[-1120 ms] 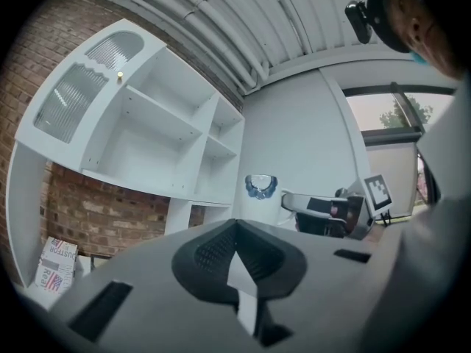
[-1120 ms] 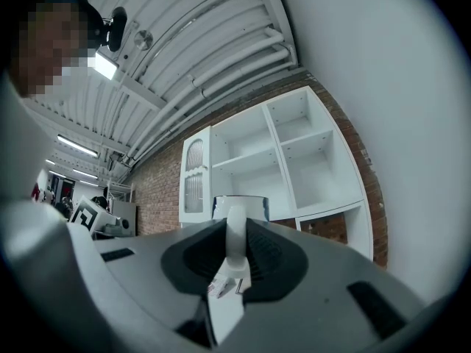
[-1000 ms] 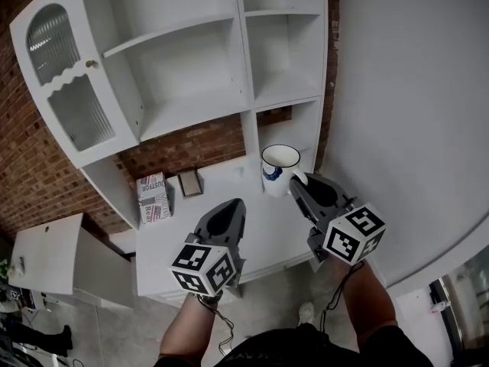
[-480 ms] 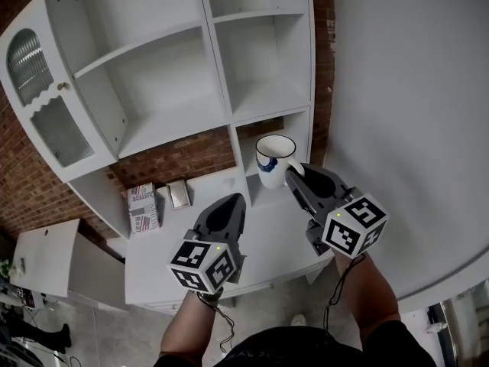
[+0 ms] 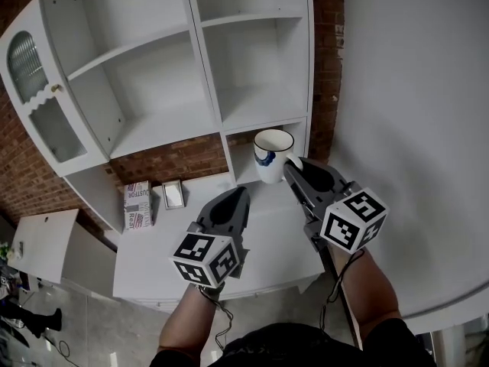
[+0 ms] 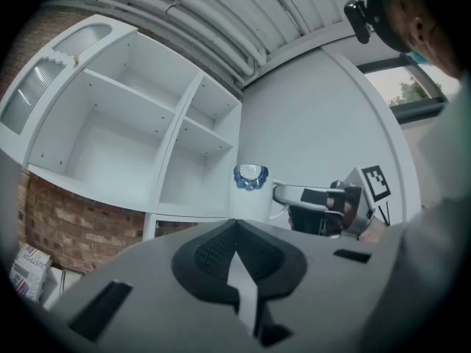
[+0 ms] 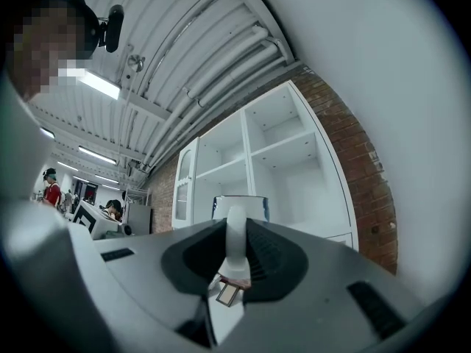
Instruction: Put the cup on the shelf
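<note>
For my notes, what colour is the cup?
The cup is white with a blue mark; best in head view.

The shelf's (image 5: 252, 102) open-fronted bays offer free passage, parted only by the upright divider (image 5: 206, 60), its glazed door (image 5: 34, 90) swung clear leftward, while a box (image 5: 137, 203) and small card (image 5: 173, 195) occupy the counter's (image 5: 149, 252) left end.

Soft, even indoor light falls on the white shelf unit (image 5: 191, 67), and we see only faint shadows in its compartments. Ceiling strip lights (image 7: 97, 84) glare in the right gripper view, and a window (image 6: 412, 87) glows in the left. Both views bend and darken toward their corners.
</note>
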A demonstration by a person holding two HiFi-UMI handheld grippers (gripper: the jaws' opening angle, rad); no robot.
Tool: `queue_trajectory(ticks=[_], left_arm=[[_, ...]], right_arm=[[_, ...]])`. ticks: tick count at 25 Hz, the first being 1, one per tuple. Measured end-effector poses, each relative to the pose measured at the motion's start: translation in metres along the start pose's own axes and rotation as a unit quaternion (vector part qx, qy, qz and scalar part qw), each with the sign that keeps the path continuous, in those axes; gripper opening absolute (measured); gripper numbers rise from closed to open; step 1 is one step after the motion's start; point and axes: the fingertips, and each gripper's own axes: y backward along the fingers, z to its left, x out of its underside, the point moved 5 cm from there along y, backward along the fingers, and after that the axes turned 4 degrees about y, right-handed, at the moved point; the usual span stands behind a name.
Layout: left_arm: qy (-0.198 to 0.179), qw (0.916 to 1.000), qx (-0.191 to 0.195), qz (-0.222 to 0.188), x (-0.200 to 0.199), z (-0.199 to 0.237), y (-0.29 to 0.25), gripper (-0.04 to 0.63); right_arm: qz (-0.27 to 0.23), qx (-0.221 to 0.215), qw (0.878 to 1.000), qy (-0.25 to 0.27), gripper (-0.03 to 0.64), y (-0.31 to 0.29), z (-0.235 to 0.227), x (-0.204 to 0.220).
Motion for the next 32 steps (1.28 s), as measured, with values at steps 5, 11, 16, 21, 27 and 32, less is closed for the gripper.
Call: queue_trajectory(ticks=[5, 11, 16, 21, 27, 32], left_arm=[[-0.009, 0.9999, -0.008, -0.005, -0.003, -0.013, -0.020, 0.005], [-0.015, 0.9999, -0.004, 0.000, -0.006, -0.021, -0.039, 0.005], [-0.014, 0.9999, 0.005, 0.000, -0.007, -0.016, -0.056, 0.005], [-0.012, 0.9998, 0.017, -0.003, -0.007, -0.002, -0.079, 0.005], [-0.014, 0.9997, 0.021, -0.008, -0.016, 0.026, -0.104, 0.005], [-0.012, 0.9997, 0.018, -0.009, -0.021, 0.049, -0.123, 0.005]], right_arm=[[-0.006, -0.010, 1.000, 0.005, 0.058, 0.002, -0.020, -0.007], [-0.009, -0.010, 1.000, 0.003, 0.058, 0.000, -0.035, -0.011], [-0.011, 0.001, 1.000, 0.000, 0.058, -0.011, -0.048, -0.012], [-0.011, 0.012, 1.000, 0.007, 0.058, -0.029, -0.065, -0.013], [-0.012, 0.022, 0.999, 0.019, 0.058, -0.062, -0.085, -0.017], [-0.007, 0.031, 0.999, 0.021, 0.058, -0.098, -0.106, -0.015]])
